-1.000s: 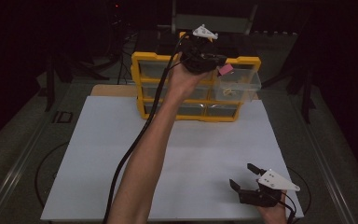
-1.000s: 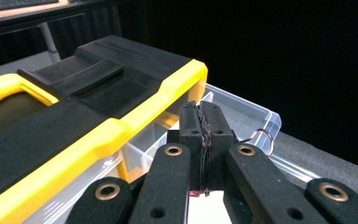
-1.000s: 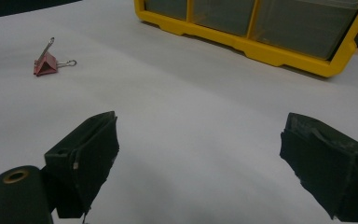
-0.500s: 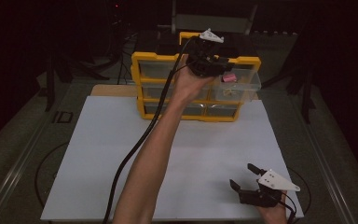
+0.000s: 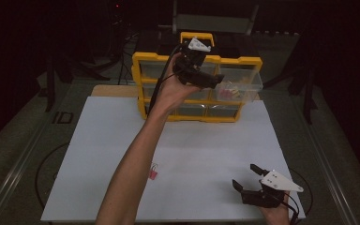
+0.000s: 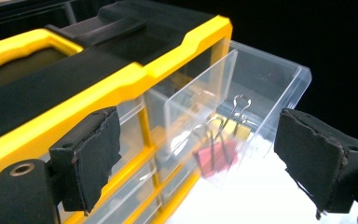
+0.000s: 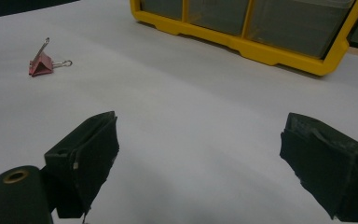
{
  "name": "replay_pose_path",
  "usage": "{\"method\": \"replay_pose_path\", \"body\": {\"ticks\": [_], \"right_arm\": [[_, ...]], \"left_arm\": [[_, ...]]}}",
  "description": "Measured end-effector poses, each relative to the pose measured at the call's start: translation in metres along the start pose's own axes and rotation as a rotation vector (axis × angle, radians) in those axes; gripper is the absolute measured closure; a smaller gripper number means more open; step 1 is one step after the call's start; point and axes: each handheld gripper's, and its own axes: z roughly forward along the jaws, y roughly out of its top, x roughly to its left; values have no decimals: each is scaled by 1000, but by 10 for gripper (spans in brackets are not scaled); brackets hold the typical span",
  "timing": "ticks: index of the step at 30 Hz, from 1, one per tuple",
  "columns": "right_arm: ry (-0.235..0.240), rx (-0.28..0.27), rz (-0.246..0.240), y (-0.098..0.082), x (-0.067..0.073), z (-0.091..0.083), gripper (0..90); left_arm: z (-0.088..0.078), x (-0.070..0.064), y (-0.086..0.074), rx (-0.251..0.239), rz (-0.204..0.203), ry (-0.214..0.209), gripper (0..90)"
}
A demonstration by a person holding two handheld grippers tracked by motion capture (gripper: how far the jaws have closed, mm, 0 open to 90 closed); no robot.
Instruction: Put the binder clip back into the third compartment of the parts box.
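A yellow drawer cabinet (image 5: 187,116) (image 6: 98,88) stands at the back of the white sheet. Its upper right clear drawer (image 5: 243,86) (image 6: 200,102) is pulled out. My left gripper (image 5: 214,83) (image 6: 200,158) hovers over that drawer; its jaws have just been opening and nothing is between the pads. Below them, a pink binder clip (image 6: 216,156) and a yellow one (image 6: 235,128) lie in the drawer. A second pink binder clip (image 5: 153,173) (image 7: 42,63) lies on the sheet beside the left forearm. My right gripper (image 5: 246,176) (image 7: 200,158) rests open near the front right corner.
The white sheet (image 5: 206,140) covers the table from the cabinet to the front edge. The person's left forearm (image 5: 136,159) stretches diagonally across it. A dark chair (image 5: 211,21) and stands sit behind the table.
The left gripper held a pink binder clip above the open drawer, then sank slightly and opened. The clip now lies in the drawer. The right gripper stayed put.
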Motion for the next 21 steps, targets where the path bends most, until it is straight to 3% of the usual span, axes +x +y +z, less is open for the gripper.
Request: {"method": "replay_pose_path", "body": {"ticks": [9, 14, 17, 21], "right_arm": [[-1, -2, -2, 0, 0, 0, 110], [2, -6, -2, 1, 0, 0, 108], [11, -14, 5, 3, -1, 0, 108], [9, -12, -3, 6, -2, 0, 108]], "left_arm": [[-21, 0, -25, 3, 33, 63, 155], [-30, 4, -37, 9, 22, 79, 153], [-35, 6, -48, 31, 26, 107, 154], [-42, 5, -60, 60, 51, 113, 152]]}}
